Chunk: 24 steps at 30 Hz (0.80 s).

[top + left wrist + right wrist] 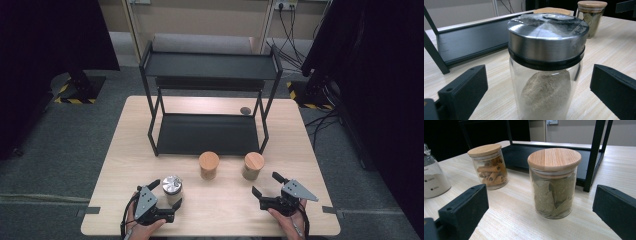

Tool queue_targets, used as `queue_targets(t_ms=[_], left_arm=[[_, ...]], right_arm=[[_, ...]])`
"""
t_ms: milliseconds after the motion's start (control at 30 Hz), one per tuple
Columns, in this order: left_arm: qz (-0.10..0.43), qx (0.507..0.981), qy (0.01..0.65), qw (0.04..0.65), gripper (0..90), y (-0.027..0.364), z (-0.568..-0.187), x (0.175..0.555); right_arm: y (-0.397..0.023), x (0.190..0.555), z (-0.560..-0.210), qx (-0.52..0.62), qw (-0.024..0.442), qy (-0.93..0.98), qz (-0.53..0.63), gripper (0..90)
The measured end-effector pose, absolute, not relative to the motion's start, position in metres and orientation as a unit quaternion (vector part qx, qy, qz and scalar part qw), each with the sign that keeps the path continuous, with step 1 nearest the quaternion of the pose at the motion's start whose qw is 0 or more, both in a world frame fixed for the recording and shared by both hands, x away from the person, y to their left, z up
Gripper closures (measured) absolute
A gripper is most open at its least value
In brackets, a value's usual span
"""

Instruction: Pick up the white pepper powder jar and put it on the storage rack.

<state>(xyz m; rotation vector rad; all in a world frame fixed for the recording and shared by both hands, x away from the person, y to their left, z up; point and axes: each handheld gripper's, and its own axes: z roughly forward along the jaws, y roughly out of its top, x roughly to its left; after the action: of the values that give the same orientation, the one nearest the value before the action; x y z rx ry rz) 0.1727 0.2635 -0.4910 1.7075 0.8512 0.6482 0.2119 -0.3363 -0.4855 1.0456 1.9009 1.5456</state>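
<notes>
At the table's near edge, my left gripper [167, 197] is spread wide around the steel-lidded jar [172, 188], pads clear of the glass. My right gripper [265, 184], equally wide and empty, faces the bay-leaf jar [554, 182]. An off-centre squeeze could tip either. Count: three jars, one rack [210, 90].

A glass jar [546, 72] with a steel lid [547, 37] stands on the wooden table [616, 47], close up between the left gripper's [539, 92] two black jaws. The jaws stand wide, each clear of the glass. Pale powder sits heaped in the jar's lower half. Behind it to the left lies the black shelf [474, 41] of a rack. Farther back on the right stands a leaf jar [592, 17] with a wooden lid, and another wooden lid [552, 11] peeks over the steel one.
</notes>
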Motion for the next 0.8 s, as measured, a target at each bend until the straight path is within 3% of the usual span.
queue_targets(t_ms=[800], left_arm=[[0.271,0.714,0.362,0.534,1.3,0.2638,-0.4911,0.1723]], right_arm=[[-0.3357,0.2113,-0.4856,0.381,0.237,0.693,0.564,0.5]])
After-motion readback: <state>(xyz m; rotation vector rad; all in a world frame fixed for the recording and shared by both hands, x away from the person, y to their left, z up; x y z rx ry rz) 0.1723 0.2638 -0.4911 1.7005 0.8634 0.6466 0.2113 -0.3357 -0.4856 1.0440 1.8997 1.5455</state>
